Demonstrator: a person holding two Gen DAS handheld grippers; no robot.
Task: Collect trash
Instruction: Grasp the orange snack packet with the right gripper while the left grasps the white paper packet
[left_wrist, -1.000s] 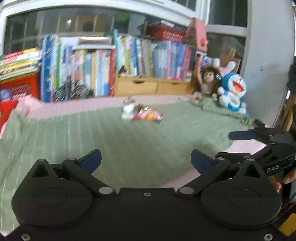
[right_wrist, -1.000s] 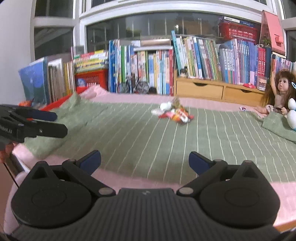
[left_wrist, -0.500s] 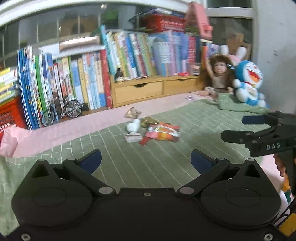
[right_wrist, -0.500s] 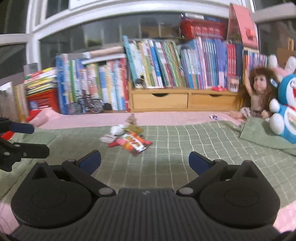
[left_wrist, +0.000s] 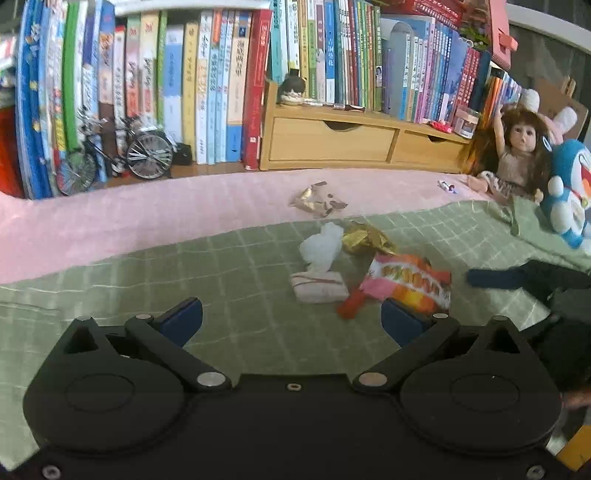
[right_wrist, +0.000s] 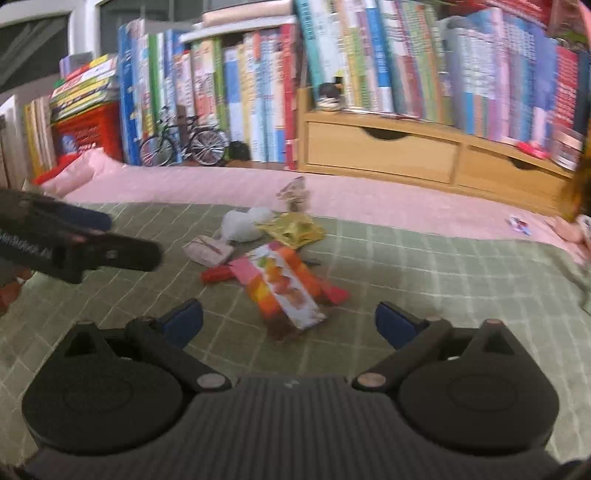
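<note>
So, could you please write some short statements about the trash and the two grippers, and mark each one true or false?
1. The orange snack wrapper lies on the green checked blanket. True.
2. The left gripper holds the white tissue. False: it is open and empty, and the tissue lies on the blanket.
3. The gold wrapper lies next to the white tissue. True.
4. All the trash lies on the green blanket. False: a brown wrapper lies on the pink sheet.
5. The right gripper grips the orange snack wrapper. False: nothing is gripped; its jaws are closing slightly.
</note>
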